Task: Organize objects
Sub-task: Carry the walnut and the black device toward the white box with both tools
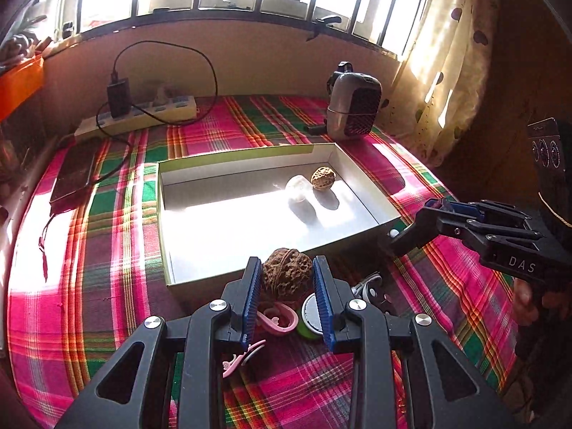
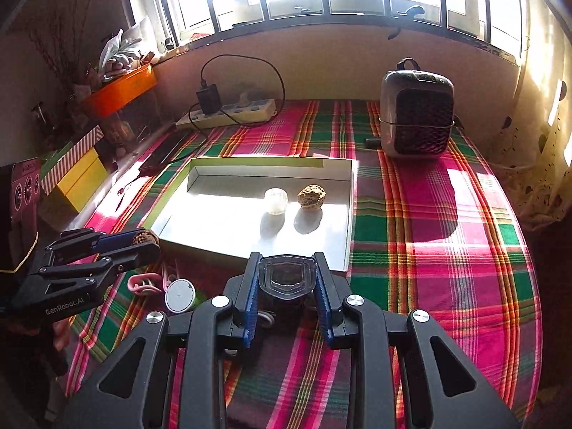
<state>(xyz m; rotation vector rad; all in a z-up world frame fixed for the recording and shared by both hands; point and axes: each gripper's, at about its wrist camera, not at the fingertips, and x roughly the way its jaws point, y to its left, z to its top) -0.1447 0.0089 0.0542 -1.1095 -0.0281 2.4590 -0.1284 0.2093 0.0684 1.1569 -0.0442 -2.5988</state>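
A plaid cloth is spread over the whole surface, sunlit in patches. A shallow open box is set on its middle; inside, near the far right corner, a brown walnut is lying just beside a pale round object, apart from it. A grey heater is stood upright behind the box to the right, a power strip with a plugged charger behind it to the left, a dark phone left of the box. The left gripper is clamped on a second walnut, held above the near box rim. The right gripper is clamped on a small clear-cased dark object, held near the box's near edge; what it is cannot be told. On the cloth under the grippers, a pink clip and a white round disc are seen close together.
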